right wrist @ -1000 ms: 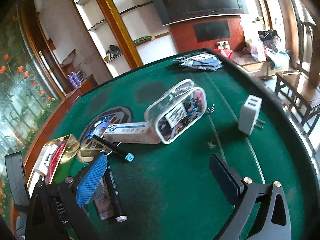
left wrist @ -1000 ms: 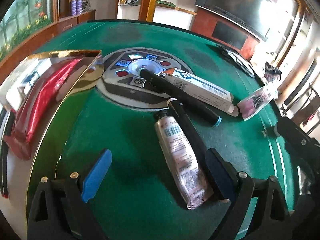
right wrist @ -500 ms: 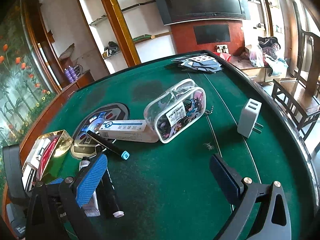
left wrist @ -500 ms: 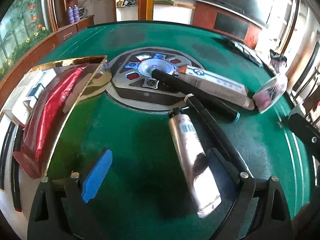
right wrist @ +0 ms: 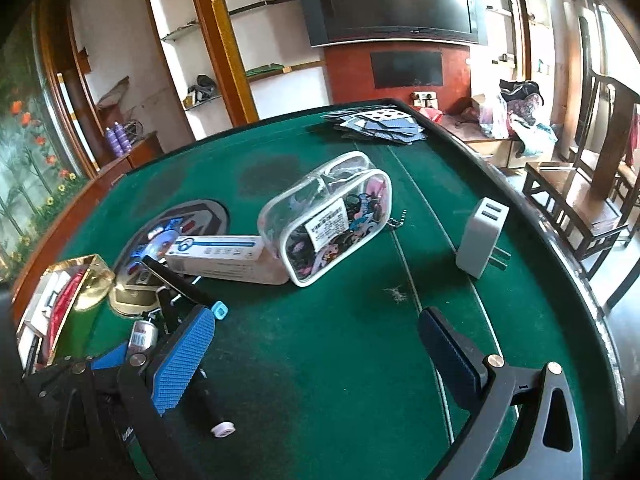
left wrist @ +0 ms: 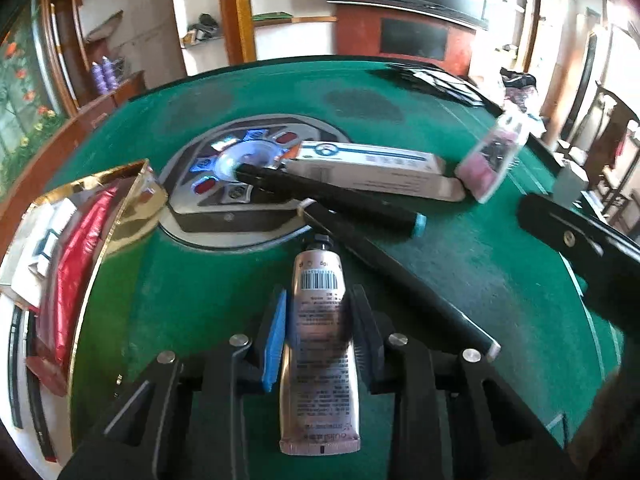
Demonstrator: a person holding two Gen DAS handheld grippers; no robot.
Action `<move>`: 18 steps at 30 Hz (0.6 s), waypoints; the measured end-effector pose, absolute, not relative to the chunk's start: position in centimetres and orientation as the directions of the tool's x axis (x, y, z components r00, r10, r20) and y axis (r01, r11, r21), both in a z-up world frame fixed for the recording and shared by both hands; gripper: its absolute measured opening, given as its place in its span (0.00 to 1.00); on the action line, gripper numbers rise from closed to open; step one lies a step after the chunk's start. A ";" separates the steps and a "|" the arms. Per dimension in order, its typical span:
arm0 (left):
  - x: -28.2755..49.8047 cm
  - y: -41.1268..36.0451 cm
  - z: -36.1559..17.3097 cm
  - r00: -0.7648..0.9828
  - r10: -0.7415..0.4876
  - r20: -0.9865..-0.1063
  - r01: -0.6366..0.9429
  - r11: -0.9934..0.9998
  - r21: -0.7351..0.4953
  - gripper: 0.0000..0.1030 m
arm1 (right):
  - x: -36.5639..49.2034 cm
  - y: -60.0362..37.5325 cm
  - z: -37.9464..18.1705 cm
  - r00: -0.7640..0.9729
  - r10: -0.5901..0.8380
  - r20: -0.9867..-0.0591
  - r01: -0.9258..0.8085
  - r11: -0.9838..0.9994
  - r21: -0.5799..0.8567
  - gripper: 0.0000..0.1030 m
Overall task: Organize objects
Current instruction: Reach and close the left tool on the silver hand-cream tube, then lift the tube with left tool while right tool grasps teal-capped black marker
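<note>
Left wrist view: the left tool [left wrist: 318,336] is clenched on a silver cream tube [left wrist: 320,344]; the blue pad presses one side of it and the dark pad the other side. The tube lies along the fingers, its black cap toward the far side and its flat crimped end near the camera, over the green tabletop [left wrist: 460,248]. Just beside the tube on the right lies a long black pen [left wrist: 396,276], and a second black marker with a teal end [left wrist: 332,200] crosses above it. Behind them is a white carton box [left wrist: 372,168] that touches a clear pouch [left wrist: 494,160]. At the left edge stands a gold tray [left wrist: 124,216] with a red packet [left wrist: 76,264] inside.

Right wrist view: the right tool [right wrist: 316,344] is released, its two pads wide apart above bare green felt. The left tool [right wrist: 108,364] shows at the lower left, with the tube [right wrist: 142,336] between its pads. Farther on the tabletop the clear pouch [right wrist: 332,220] leans against the carton box [right wrist: 220,256]. A white charger plug [right wrist: 480,236] stands well apart on the right, and playing cards [right wrist: 376,124] lie near the far rim.
</note>
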State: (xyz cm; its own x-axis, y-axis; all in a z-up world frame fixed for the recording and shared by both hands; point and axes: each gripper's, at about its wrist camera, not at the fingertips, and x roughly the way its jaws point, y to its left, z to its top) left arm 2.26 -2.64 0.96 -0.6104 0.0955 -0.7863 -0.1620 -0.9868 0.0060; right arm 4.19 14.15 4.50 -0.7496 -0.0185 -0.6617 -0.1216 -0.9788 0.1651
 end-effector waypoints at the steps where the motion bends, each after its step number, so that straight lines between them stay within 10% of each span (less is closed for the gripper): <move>1: 2.5 -3.0 1.1 -0.602 0.124 -0.789 -0.165 -0.986 -0.029 0.28 | 4.4 14.3 4.7 -0.759 -0.011 -0.651 -0.127 -0.978 0.164 1.00; 5: 4.9 -5.0 2.9 -0.624 0.214 -0.752 -0.166 -0.976 -0.139 0.27 | 4.8 14.6 5.3 -0.782 0.013 -0.623 -0.141 -0.977 0.157 1.00; 6: 5.7 -5.4 3.5 -0.638 0.220 -0.738 -0.169 -0.975 -0.144 0.02 | 4.7 14.7 5.2 -0.778 0.006 -0.628 -0.137 -0.977 0.161 1.00; 7: 6.5 -6.0 4.1 -0.646 0.228 -0.729 -0.176 -0.973 -0.148 0.00 | 4.7 14.7 5.2 -0.776 0.000 -0.631 -0.135 -0.977 0.165 1.00; 18: 11.9 -10.8 6.1 -0.678 0.223 -0.700 -0.208 -0.972 -0.107 0.00 | 4.8 11.5 4.8 -0.680 -0.233 -0.696 0.054 -0.962 0.269 1.00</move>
